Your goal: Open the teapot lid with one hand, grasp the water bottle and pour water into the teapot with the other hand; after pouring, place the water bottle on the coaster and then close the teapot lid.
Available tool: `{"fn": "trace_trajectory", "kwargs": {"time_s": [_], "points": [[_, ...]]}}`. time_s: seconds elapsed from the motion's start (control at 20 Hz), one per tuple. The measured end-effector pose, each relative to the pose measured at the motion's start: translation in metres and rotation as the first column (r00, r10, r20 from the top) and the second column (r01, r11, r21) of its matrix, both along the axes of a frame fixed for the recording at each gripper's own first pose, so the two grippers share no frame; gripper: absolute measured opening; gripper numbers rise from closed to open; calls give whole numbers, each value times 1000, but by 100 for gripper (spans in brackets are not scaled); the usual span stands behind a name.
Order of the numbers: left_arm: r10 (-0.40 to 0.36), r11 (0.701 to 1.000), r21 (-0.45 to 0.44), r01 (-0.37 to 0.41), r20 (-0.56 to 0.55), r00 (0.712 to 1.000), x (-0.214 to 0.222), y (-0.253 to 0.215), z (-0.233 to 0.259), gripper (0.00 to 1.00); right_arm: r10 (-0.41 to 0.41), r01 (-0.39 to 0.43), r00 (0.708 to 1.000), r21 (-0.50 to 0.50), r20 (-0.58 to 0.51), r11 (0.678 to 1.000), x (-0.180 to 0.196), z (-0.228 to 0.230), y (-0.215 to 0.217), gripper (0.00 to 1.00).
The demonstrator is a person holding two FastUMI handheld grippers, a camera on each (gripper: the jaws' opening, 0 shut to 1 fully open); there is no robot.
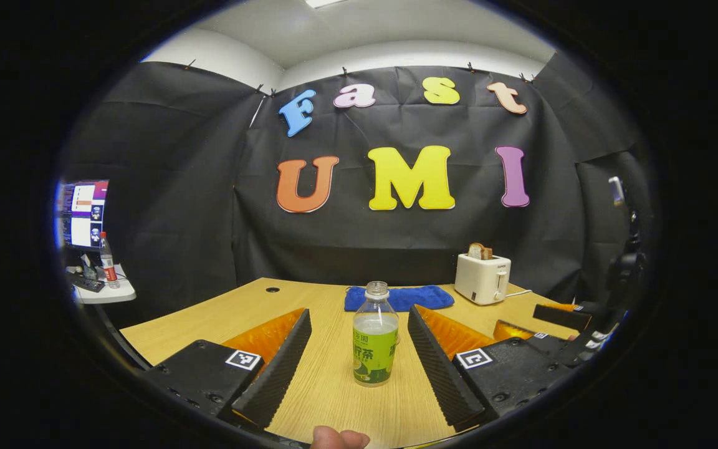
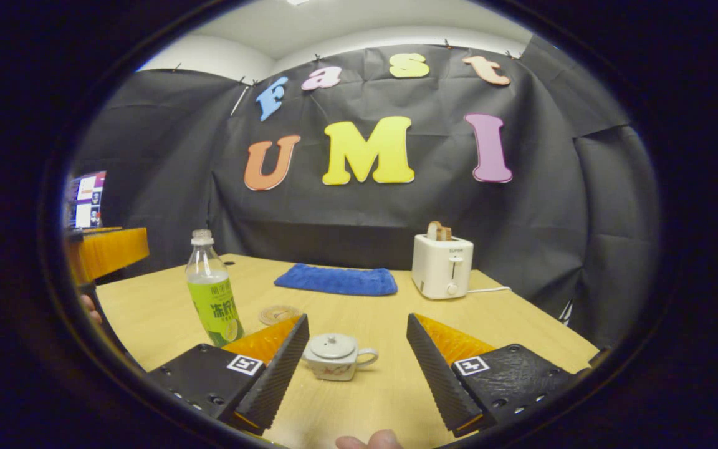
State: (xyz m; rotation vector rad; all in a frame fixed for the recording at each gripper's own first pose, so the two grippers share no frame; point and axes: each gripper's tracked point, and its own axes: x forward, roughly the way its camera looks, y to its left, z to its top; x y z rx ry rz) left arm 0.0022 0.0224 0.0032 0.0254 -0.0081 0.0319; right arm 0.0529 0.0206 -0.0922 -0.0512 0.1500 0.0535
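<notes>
bottle [image 1: 375, 337] label green, chinese characters, unreadable

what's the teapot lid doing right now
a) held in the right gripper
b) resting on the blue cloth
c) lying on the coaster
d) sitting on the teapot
d: in the right gripper view the lid sits on the teapot, which stands on the table between the open fingers of the right gripper, untouched.
</notes>
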Motion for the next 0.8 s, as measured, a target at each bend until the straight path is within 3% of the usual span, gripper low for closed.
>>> {"fn": "trace_trajectory", "kwargs": {"time_s": [0.5, 0.55, 0.75, 0.8], "points": [[21, 1000, -12, -22, -16, 1000, 3, 14, -4, 98, 8, -8, 995, 1, -101, 1000, 56, -39, 21, 97], [23, 1000, -11, -23, -18, 1000, 3, 14, -5, 98, 4, -4, 995, -1, -103, 1000, 60, -41, 22, 92], [22, 1000, -14, -22, -24, 999, 5, 15, -7, 98, -15, 16, 994, 9, -108, 1000, 69, -43, 21, 49], [22, 1000, -12, -22, -28, 999, 6, 17, -9, 98, -15, 18, 994, 20, -113, 1000, 69, -43, 22, 43]]}}
